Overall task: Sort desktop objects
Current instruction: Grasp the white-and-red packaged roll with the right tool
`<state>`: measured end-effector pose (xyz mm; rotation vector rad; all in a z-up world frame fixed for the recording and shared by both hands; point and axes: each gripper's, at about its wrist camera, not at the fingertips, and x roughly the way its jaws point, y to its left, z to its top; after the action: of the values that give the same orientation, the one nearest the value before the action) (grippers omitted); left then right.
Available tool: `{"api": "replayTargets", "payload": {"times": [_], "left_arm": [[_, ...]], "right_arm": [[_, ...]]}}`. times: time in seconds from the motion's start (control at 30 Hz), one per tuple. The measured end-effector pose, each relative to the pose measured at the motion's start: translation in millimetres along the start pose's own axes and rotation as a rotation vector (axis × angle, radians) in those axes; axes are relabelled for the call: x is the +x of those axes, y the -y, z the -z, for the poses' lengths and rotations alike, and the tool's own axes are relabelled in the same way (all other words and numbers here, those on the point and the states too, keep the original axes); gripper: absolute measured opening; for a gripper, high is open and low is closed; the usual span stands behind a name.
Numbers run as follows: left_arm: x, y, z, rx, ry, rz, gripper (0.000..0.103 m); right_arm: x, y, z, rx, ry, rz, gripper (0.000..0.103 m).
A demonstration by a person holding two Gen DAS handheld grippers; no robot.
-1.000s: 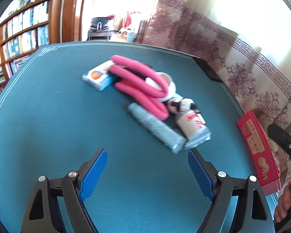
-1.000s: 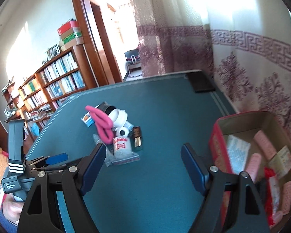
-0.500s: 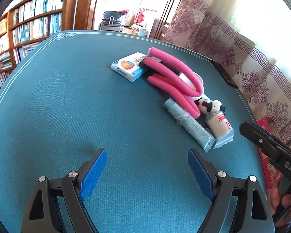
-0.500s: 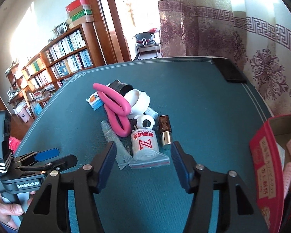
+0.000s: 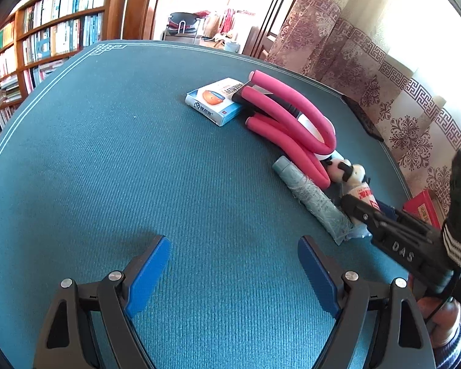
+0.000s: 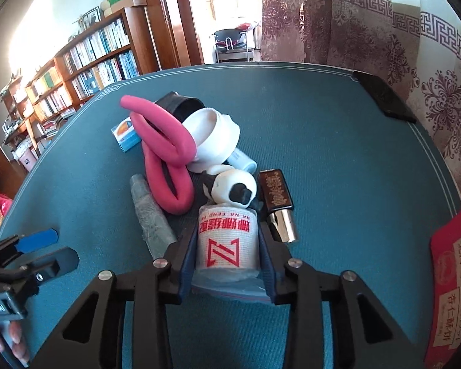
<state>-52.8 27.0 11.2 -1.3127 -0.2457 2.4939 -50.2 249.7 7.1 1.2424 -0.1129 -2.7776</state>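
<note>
A heap of small objects lies on the teal table (image 6: 353, 160). My right gripper (image 6: 226, 230) has its jaws closing on a white roll with red print (image 6: 227, 240), which sits in a clear bag; both pads lie against its sides. Behind the roll are a panda toy (image 6: 233, 186), a brown bottle with a silver cap (image 6: 276, 196), a looped pink foam tube (image 6: 169, 153), a white cup (image 6: 215, 138) and a grey wrapped stick (image 6: 150, 215). My left gripper (image 5: 233, 241) stands open over bare cloth, left of the heap, with nothing between its fingers.
A blue and white box (image 5: 215, 100) lies at the heap's far end beside a black ring (image 6: 181, 104). A red carton (image 6: 451, 276) stands at the table's right edge. A black slab (image 6: 381, 95) rests near the far right corner. Bookshelves line the left wall.
My right gripper has come forward and down onto the heap, and its jaws have narrowed around the white roll. The left gripper shifted slightly and stayed open.
</note>
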Motion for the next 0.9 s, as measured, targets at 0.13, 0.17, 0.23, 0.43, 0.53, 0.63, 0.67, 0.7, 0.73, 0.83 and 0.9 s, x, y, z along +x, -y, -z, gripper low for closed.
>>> {"api": "replayTargets", "payload": {"times": [0.13,0.17,0.23,0.43,0.53,0.63,0.67,0.7,0.73,0.83,0.9], "left_arm": [[2,5,-8,0.002,-0.002,0.009,0.087],[2,8,-10,0.008,0.003,0.013,0.087],[3,14,-15,0.023,0.011,0.016,0.087],[14,41,-39,0.048,0.034,0.048,0.087],[21,51,-55,0.032,0.038,0.072,0.087],[33,56,-77,-0.016,0.039,0.090,0.087],[36,56,-82,-0.030,0.038,0.087,0.087],[42,54,-89,-0.053,0.037,0.076,0.087],[46,54,-93,-0.072,0.036,0.068,0.087],[61,47,-107,-0.136,0.026,0.093,0.087],[71,44,-112,-0.167,0.017,0.119,0.087]], "right_arm": [[-12,7,8,0.033,0.000,-0.028,0.040],[-15,8,9,0.037,0.004,-0.030,0.040],[-23,10,13,0.049,0.012,-0.041,0.040],[-50,20,28,0.091,0.040,-0.072,0.040],[-58,24,33,0.105,0.051,-0.078,0.040],[-65,25,40,0.116,0.056,-0.087,0.040],[-66,25,42,0.117,0.056,-0.090,0.040],[-67,25,44,0.117,0.056,-0.090,0.040],[-67,25,45,0.116,0.056,-0.090,0.040],[-66,27,49,0.122,0.051,-0.094,0.040],[-65,30,50,0.129,0.049,-0.094,0.040]]}}
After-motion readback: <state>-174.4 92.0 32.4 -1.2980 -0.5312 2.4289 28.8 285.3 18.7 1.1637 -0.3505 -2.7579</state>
